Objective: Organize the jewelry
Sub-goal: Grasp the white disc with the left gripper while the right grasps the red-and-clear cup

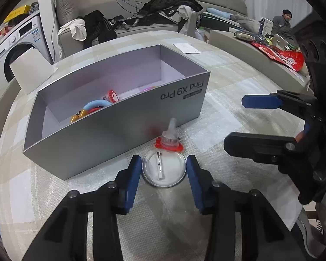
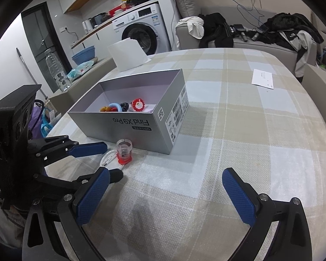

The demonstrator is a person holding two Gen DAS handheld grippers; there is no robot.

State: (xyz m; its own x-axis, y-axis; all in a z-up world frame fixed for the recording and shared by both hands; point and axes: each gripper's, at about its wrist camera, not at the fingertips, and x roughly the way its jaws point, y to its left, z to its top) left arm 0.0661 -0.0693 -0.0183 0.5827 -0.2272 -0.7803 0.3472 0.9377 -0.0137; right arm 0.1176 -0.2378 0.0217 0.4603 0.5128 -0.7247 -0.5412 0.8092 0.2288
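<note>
Left tongs (image 1: 164,171) — spread wide, one finger on each side of a round white pin badge (image 1: 164,168) lying on the checked surface (image 2: 239,130), not gripping it. Right tongs (image 2: 165,192) — wide, holding nothing. A red-based ring (image 1: 169,140) sits just beside the grey box (image 1: 110,128), which contains colourful trinkets (image 2: 119,107).

Soft, even indoor light; sharp centre, heavy fisheye warping, dark corners.
</note>
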